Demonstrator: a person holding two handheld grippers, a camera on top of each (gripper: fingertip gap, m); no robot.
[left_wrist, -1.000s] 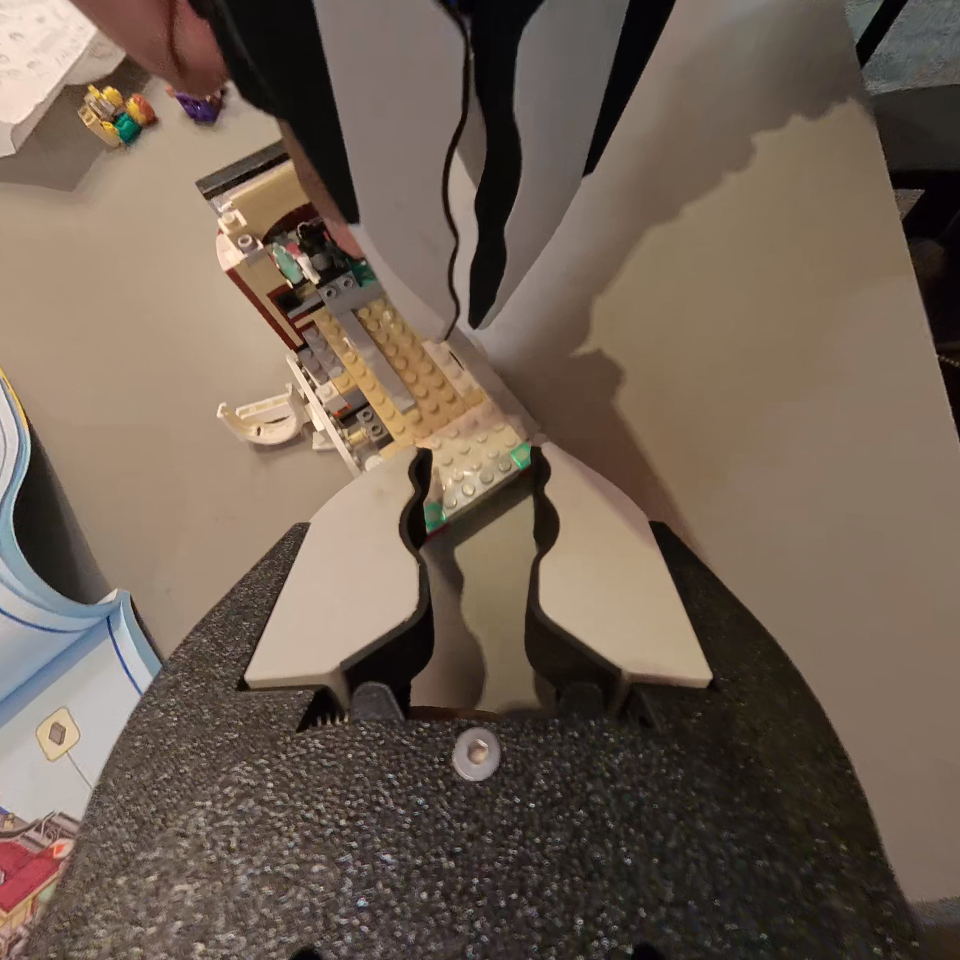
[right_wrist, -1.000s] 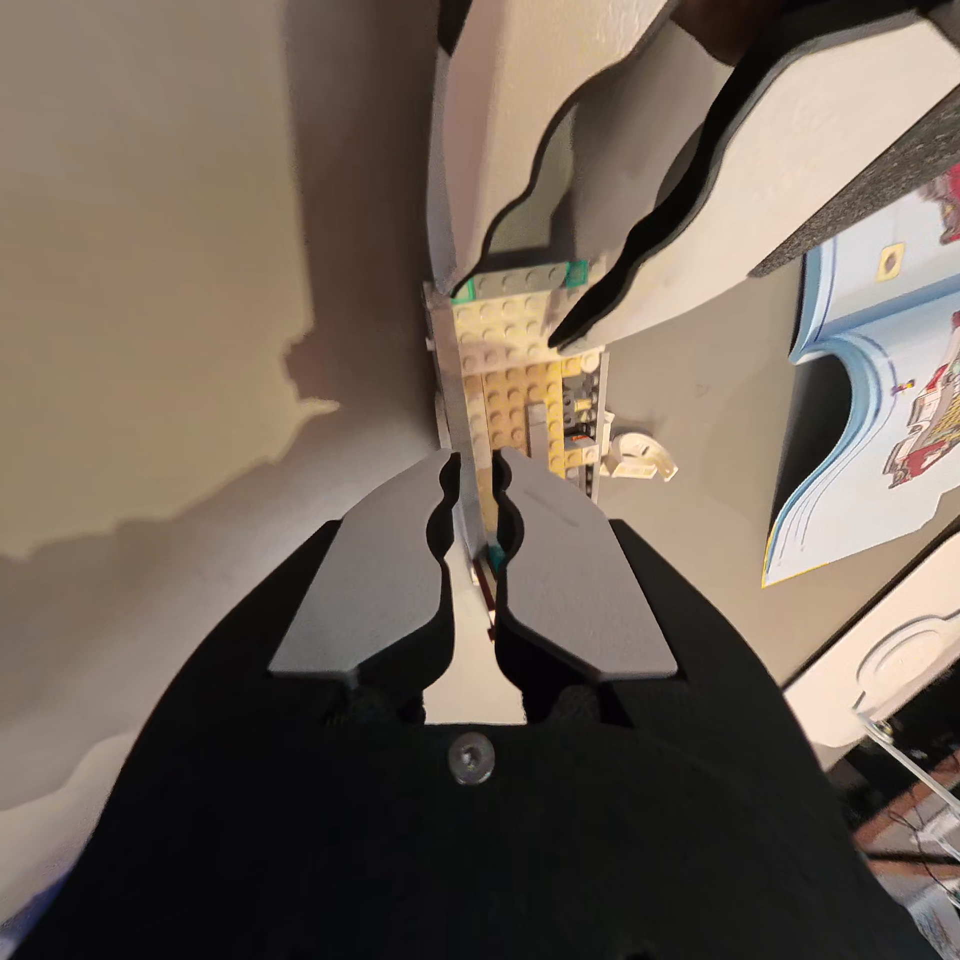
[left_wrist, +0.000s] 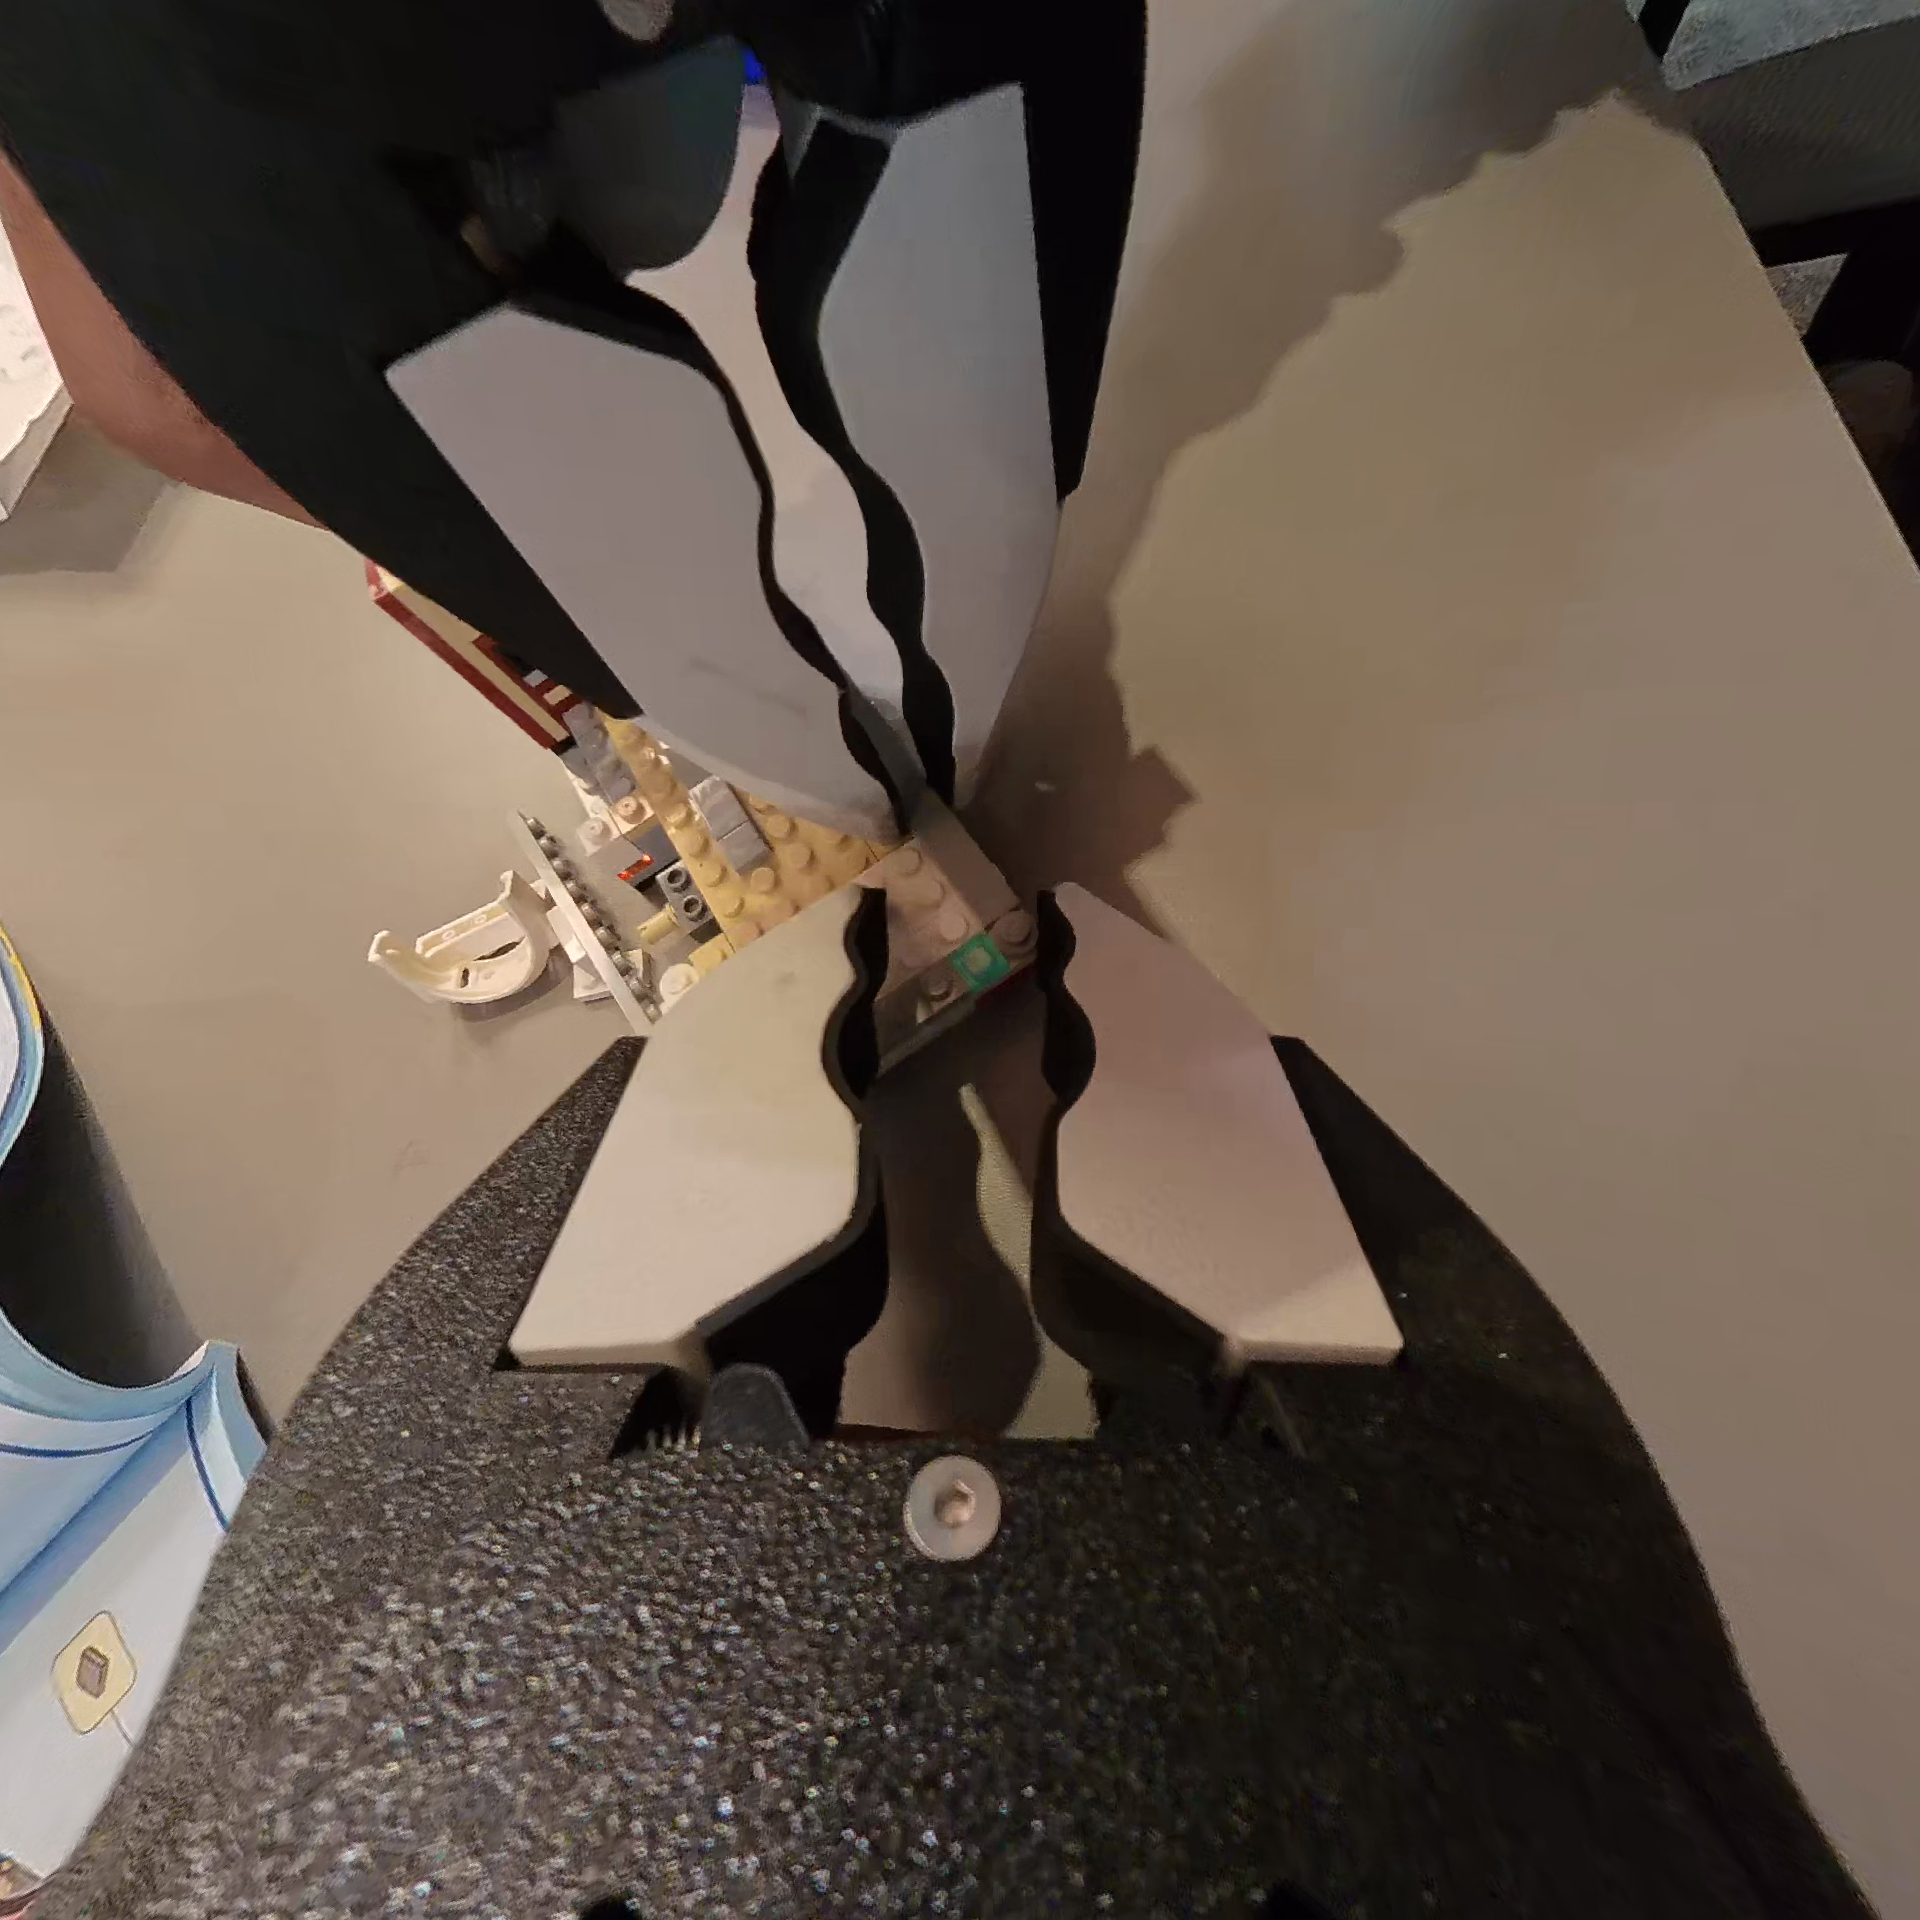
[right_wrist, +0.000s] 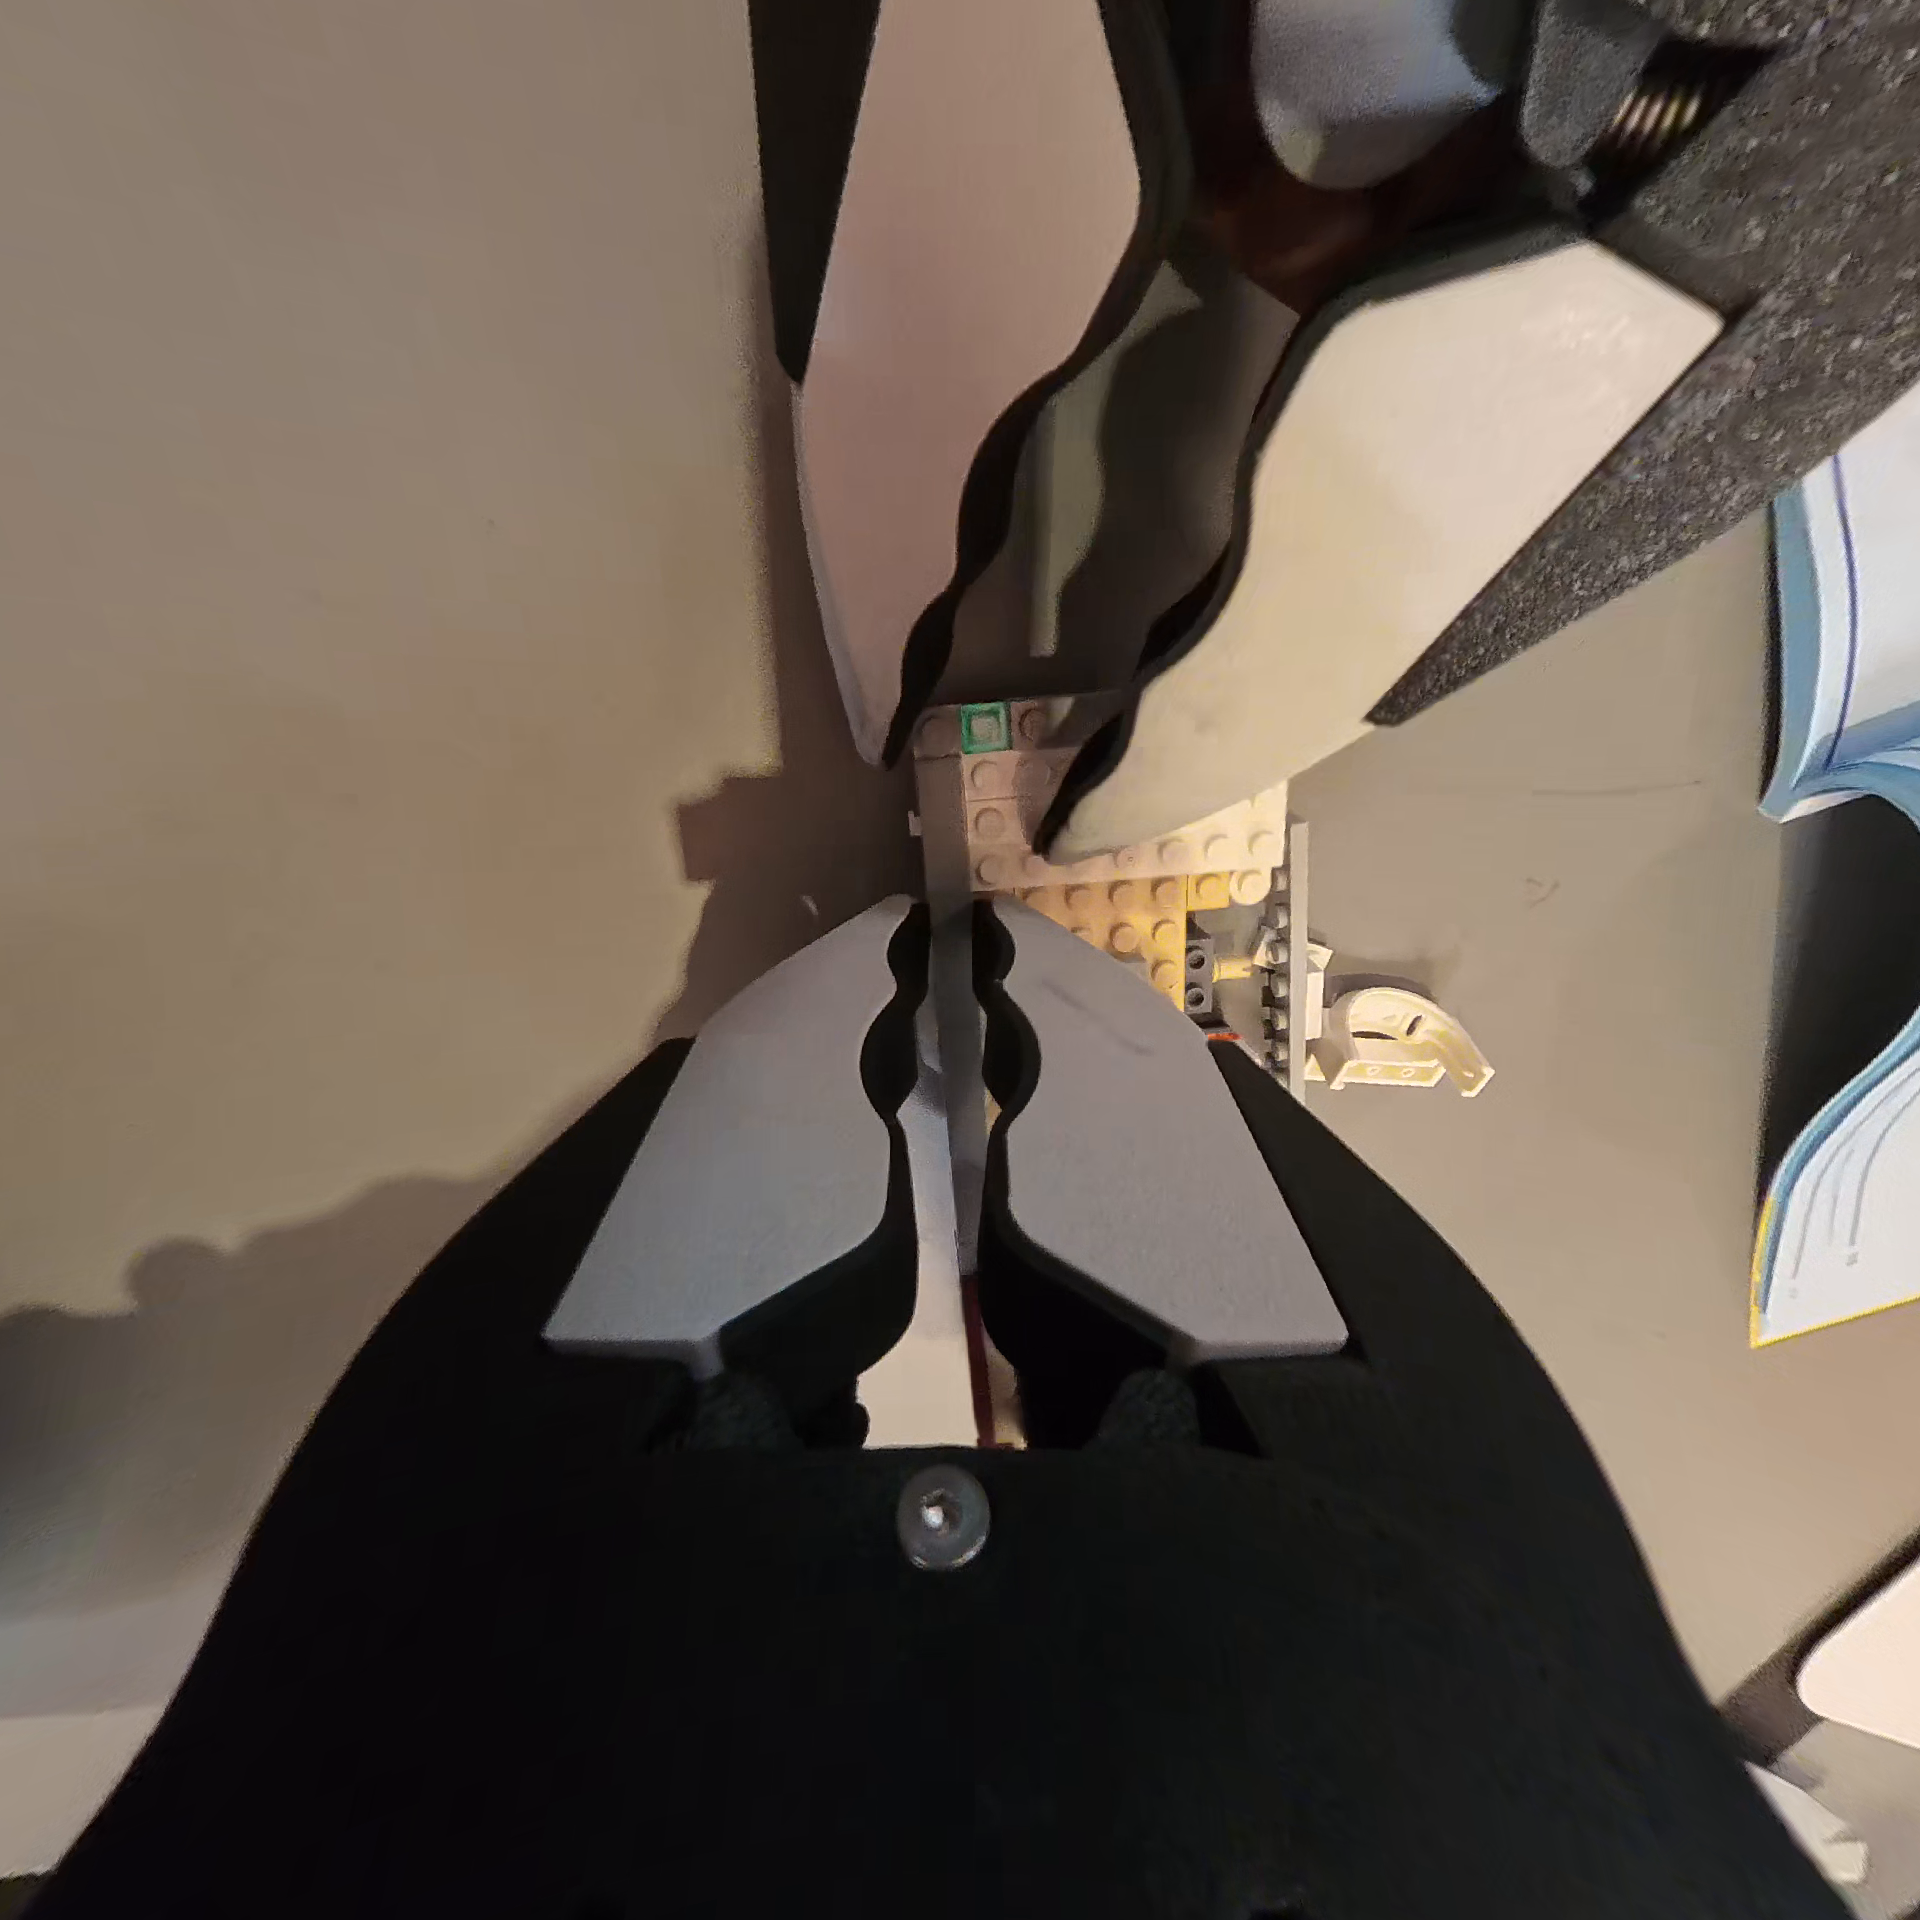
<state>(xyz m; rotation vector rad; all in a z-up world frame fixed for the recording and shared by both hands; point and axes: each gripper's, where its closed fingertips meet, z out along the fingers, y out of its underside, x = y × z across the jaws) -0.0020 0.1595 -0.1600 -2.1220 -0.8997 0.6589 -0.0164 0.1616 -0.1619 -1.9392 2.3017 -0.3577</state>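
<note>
Brick model (left_wrist: 727, 862), a tan and grey studded build with a dark red and cream wall at its 11 o'clock end, lies on the grey counter (left_wrist: 260, 831) between the two grippers; in the left wrist view it sits just above the middle of the frame, in the right wrist view just above centre too (right_wrist: 1122, 914). An open booklet (right_wrist: 1849, 935) with blue-edged pages lies on the counter at 3 o'clock in the right wrist view, well apart from the model; in the left wrist view it shows at 8 o'clock (left_wrist: 94, 1475). The left gripper (left_wrist: 961, 951) has its jaws around the model's grey studded end, one finger on each side of the strip that carries a small green tile (left_wrist: 977, 961); both inner edges appear to meet the bricks, so it grasps the model. The right gripper (right_wrist: 945, 920) comes from the opposite side, its jaws nearly together and clenched on a thin grey plate (right_wrist: 951, 997) standing on edge along the model's side. A cream curved piece (left_wrist: 457, 951) juts from the model at 9 o'clock in the left wrist view, resting on the counter.
</note>
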